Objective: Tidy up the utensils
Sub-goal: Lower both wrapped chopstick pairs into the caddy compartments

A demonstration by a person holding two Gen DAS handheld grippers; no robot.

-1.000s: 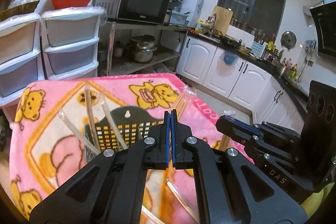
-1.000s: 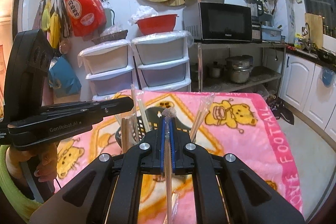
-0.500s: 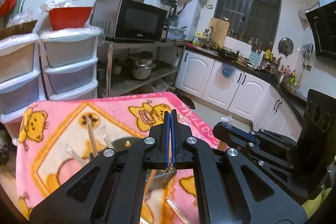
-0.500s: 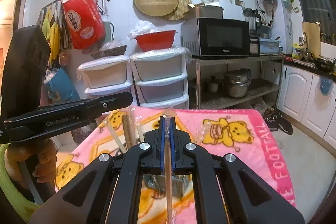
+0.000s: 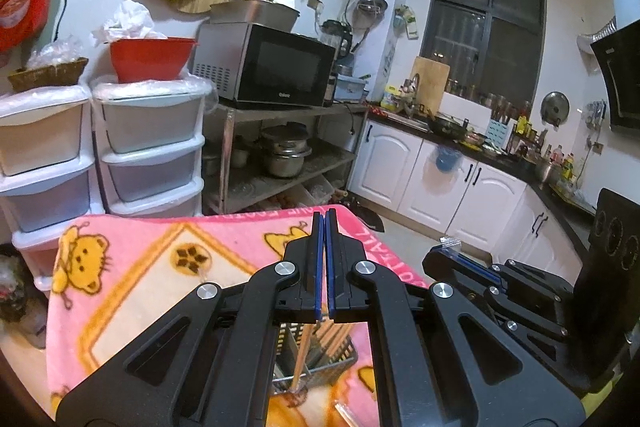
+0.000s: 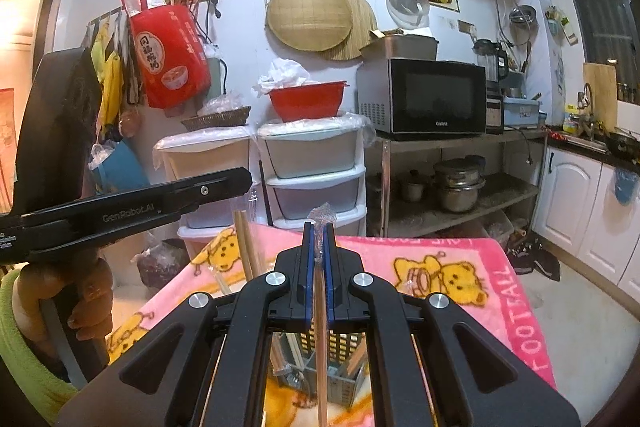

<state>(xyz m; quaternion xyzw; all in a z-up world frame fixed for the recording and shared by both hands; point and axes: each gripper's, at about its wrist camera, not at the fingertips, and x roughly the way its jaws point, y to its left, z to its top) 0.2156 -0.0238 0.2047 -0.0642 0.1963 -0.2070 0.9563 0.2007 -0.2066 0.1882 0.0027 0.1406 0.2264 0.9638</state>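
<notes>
Item: my right gripper [image 6: 317, 235] clenched on wrapped chopsticks [image 6: 319, 307], risen above utensil basket [image 6: 320, 379] on pink blanket [image 6: 460, 267]. My left gripper [image 5: 324, 227] clenched, empty, likewise raised. Insertion into basket pending.

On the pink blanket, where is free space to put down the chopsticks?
The pink blanket is bare around the twin-bear print, between the right gripper and the lettered edge. It is crowded around the utensil basket and where loose chopsticks stick up on the left.
</notes>
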